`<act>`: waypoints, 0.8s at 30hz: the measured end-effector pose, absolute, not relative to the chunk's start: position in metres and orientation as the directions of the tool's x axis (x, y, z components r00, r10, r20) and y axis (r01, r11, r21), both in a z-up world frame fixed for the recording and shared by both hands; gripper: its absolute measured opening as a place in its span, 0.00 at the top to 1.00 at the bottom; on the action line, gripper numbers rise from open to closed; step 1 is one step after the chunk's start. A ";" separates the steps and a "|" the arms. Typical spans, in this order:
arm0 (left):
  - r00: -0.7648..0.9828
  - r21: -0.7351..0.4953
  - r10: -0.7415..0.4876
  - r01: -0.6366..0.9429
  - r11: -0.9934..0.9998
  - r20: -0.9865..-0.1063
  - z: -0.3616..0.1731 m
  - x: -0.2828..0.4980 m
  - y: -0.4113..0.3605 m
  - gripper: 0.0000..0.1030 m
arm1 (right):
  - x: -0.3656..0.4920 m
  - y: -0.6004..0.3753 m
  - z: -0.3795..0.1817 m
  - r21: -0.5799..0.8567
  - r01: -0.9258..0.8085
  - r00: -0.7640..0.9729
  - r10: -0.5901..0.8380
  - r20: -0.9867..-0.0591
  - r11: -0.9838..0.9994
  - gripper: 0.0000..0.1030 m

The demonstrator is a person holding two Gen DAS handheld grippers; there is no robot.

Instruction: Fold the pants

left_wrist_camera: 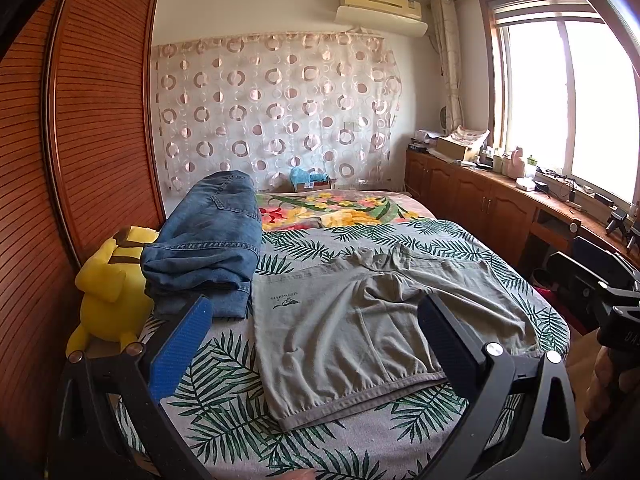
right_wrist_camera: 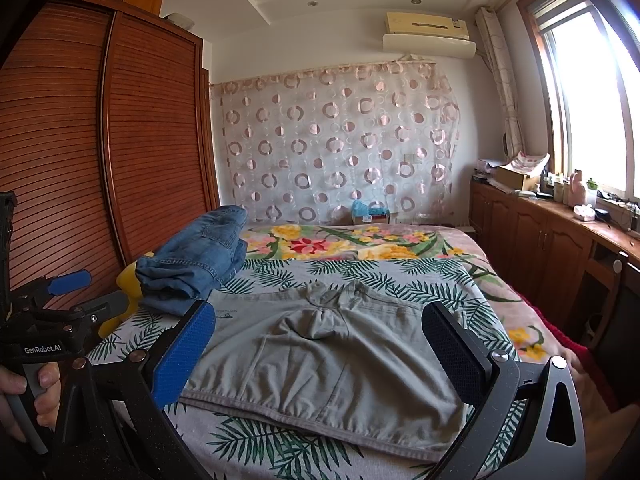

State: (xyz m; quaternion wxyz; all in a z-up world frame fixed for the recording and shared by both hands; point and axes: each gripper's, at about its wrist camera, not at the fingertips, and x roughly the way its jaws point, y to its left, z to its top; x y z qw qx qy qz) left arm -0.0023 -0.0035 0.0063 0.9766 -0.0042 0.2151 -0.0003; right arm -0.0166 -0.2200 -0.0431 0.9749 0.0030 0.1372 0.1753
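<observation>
Grey-green pants (left_wrist_camera: pixel 340 332) (right_wrist_camera: pixel 320 360) lie spread flat on the leaf-print bed sheet (left_wrist_camera: pixel 224 396) (right_wrist_camera: pixel 280 444), with one elastic hem toward me and the cloth bunched at the far end. My left gripper (left_wrist_camera: pixel 314 302) hangs open above the near part of the pants with nothing between its blue pads. My right gripper (right_wrist_camera: pixel 318 310) is open too, over the same near edge. In the right wrist view the left gripper (right_wrist_camera: pixel 92 294) shows at the left, held by a hand (right_wrist_camera: pixel 24 392).
Folded blue jeans (left_wrist_camera: pixel 212 240) (right_wrist_camera: pixel 196 260) are stacked at the bed's left, beside a yellow plush toy (left_wrist_camera: pixel 108 292). A floral blanket (left_wrist_camera: pixel 340 208) covers the far half. A wooden wardrobe (left_wrist_camera: pixel 80 120) stands left; a cabinet counter (left_wrist_camera: pixel 500 196) runs along the right under the window.
</observation>
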 end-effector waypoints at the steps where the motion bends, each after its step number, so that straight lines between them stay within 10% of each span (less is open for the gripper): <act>1: 0.908 -0.009 -0.003 -0.001 1.000 -0.420 0.007 -0.003 -0.003 0.00 | -0.017 -0.221 -0.043 0.055 -0.341 0.901 0.343 -0.266 0.939 0.00; 24: 0.909 -0.004 -0.001 0.000 1.000 -0.416 0.013 -0.004 -0.005 0.00 | -0.016 -0.219 -0.043 0.060 -0.335 0.906 0.339 -0.255 0.940 0.00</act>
